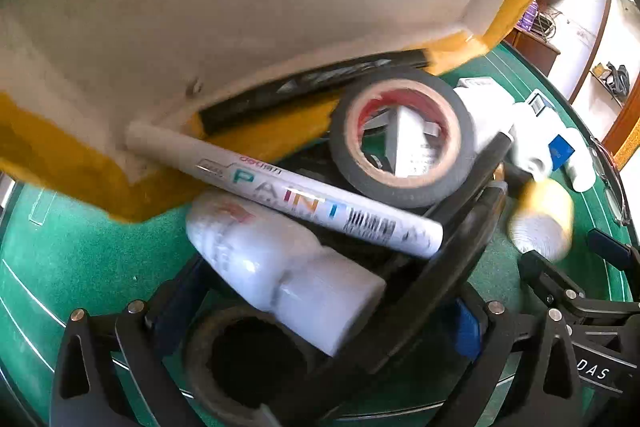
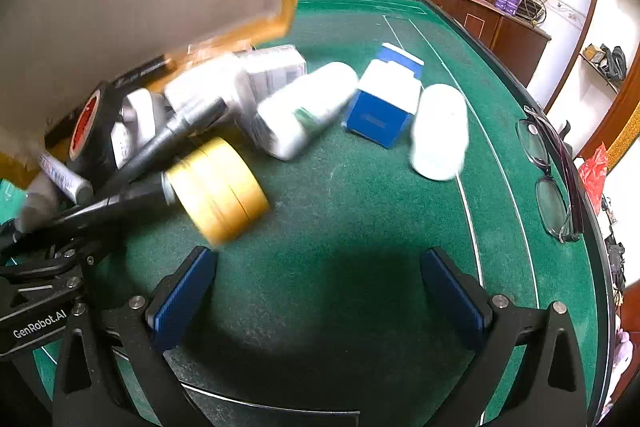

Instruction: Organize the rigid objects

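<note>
A cardboard box (image 1: pixel 240 7) with yellow-taped edges is tipped up, its inside facing me, and its contents lie spilled on the green table (image 2: pixel 340 227). In the pile are a white paint marker (image 1: pixel 288 195), a black tape roll (image 1: pixel 400 135), a white bottle (image 1: pixel 280 267) and a second dark roll (image 1: pixel 248 359). My left gripper (image 1: pixel 316 319) stands open around the near end of this pile. A yellow tape roll (image 2: pixel 220 187) lies blurred beside black markers (image 2: pixel 120 203). My right gripper (image 2: pixel 320 291) is open over bare felt, holding nothing.
Further out lie a white bottle with a green label (image 2: pixel 304 111), a blue and white carton (image 2: pixel 384 99) and another white bottle (image 2: pixel 440 131). Two pairs of glasses (image 2: pixel 548 171) rest at the table's right rim. A wooden cabinet stands behind.
</note>
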Motion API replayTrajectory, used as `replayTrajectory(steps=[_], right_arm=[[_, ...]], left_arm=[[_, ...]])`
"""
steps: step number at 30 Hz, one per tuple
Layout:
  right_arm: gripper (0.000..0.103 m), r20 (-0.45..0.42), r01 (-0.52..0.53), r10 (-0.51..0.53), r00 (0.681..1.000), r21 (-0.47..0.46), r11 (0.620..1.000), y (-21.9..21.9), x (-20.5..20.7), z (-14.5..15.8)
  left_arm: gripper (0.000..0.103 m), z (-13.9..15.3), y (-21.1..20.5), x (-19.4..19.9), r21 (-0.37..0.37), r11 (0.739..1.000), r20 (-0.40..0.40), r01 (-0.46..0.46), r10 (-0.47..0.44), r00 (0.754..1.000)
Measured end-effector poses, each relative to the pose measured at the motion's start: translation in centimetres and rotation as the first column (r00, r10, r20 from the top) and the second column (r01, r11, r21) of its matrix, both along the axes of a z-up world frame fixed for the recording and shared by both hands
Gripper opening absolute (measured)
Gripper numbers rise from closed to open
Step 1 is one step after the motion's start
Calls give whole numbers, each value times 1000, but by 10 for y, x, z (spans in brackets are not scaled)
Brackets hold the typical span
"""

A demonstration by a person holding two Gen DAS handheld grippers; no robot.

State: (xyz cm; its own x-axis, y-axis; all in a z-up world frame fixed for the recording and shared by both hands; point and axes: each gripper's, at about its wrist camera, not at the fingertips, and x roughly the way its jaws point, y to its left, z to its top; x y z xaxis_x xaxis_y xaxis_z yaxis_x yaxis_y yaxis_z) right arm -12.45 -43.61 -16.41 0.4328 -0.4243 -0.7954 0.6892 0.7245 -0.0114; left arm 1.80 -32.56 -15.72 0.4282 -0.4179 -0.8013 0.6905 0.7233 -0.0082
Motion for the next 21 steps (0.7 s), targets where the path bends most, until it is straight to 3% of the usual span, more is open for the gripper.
replayTrajectory(steps=[21], right_arm=[[103, 1, 1, -1, 1000, -1, 1000, -1, 0, -1]], left_arm=[[103, 0, 5, 1, -2, 1000, 0, -1, 1, 1000]])
